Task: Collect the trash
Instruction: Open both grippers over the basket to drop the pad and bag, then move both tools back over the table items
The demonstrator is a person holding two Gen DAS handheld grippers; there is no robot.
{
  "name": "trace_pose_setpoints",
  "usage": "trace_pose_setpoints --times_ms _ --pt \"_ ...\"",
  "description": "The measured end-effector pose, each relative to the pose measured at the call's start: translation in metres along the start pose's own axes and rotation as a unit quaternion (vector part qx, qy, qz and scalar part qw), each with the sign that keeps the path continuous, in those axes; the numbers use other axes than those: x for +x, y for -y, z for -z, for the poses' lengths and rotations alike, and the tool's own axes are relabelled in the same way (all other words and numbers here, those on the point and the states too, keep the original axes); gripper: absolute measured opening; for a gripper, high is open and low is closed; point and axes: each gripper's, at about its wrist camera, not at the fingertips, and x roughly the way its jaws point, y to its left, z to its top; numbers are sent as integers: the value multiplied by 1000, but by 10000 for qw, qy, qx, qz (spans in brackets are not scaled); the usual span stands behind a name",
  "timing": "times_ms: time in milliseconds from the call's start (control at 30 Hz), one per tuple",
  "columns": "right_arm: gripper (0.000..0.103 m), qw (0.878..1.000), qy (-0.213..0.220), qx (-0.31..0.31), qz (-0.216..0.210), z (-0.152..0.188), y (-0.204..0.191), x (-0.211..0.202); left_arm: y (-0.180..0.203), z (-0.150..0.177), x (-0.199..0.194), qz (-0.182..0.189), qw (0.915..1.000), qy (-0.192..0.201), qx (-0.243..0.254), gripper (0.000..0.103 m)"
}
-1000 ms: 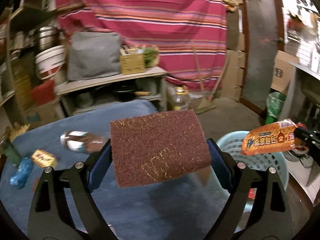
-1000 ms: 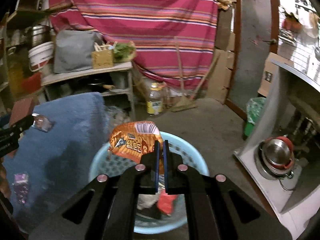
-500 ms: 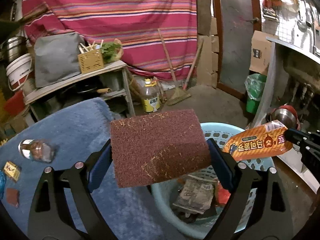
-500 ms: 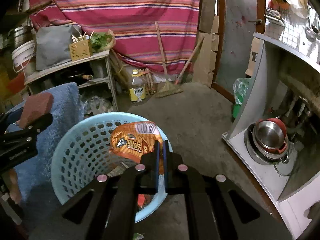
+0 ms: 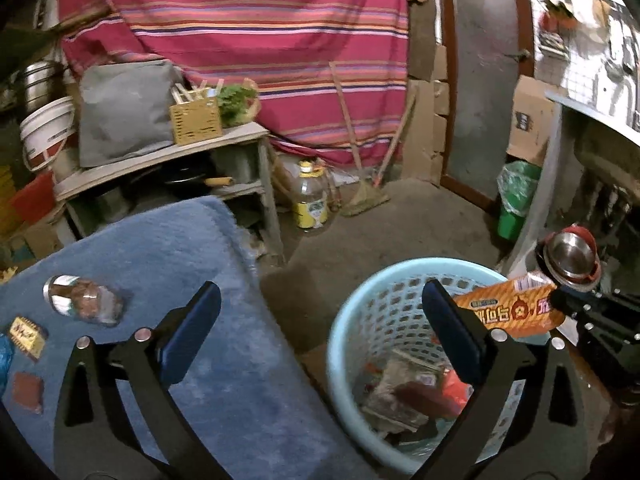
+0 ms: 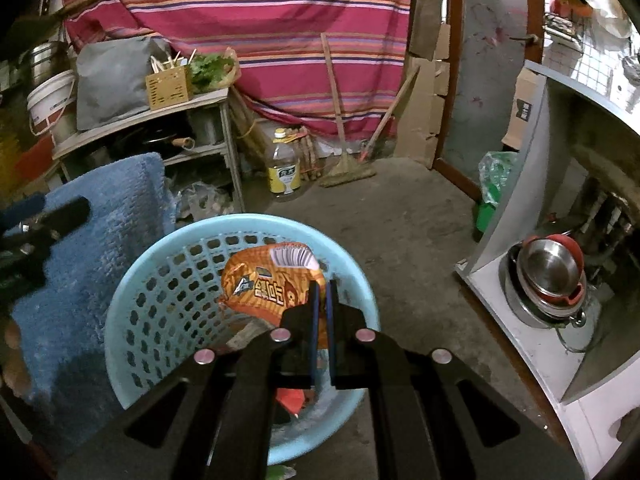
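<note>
Two grippers in my views. Starting at the left of the left wrist view: a blue cloth [image 5: 168, 360] covers the table, and on it lie a small jar [image 5: 82, 300] on its side, a yellow packet [image 5: 27, 332] just beside it and a brown square [image 5: 27, 391] nearer the edge. My left gripper [image 5: 320, 324] has just been opening; its jaws now stand wide with nothing between them, one finger over the cloth, the other over the basket [image 5: 348, 332]. That light blue basket stands on the floor just beside the table. Inside I see mixed trash, and on top a dark red-brown pad [image 5: 424, 398], blurred.

Further right, the orange snack bag [image 5: 508, 312] hangs above the basket's far rim, pinched at its end by my right gripper [image 5: 564, 302].

Right wrist view confirms: the right gripper's jaws are nearly together, clamped on the lower edge of the snack bag, which sits over the basket's opening, above the trash, not resting on it. The left gripper shows at the far left edge over the cloth. At the far right, stacked metal bowls [image 6: 550, 276] sit on a white shelf [image 6: 532, 344].
</note>
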Motion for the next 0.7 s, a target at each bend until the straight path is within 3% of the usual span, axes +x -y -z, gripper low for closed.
trace_pose_setpoints --times_ms 100,133,167,200,233,400,500,700 --pt "6 9999 -59 4 -105 1 -13 6 -23 -1 -11 -135 9998 49 -128 97" --pt "13 9999 -90 -1 -123 2 -18 8 -30 -1 -14 -176 9997 64 -159 97" --pt "24 9999 -119 -16 -105 3 -22 11 -38 -1 -18 -231 9995 83 -191 97" --pt "55 9999 -143 -40 -73 4 -27 13 -45 -1 -22 -283 9993 102 -219 97" --pt "72 9999 -148 -71 -24 6 -32 15 -54 1 -27 -338 9990 126 -252 97" --pt "72 9998 -151 -134 78 11 -55 14 -100 10 -50 -639 9969 191 -410 97" --pt "79 9999 -11 -148 41 8 -72 6 -132 19 -63 -776 9952 195 -568 97" --pt "87 9982 395 -287 -349 5 -134 -18 -195 43 -88 -1257 9896 176 -675 97"
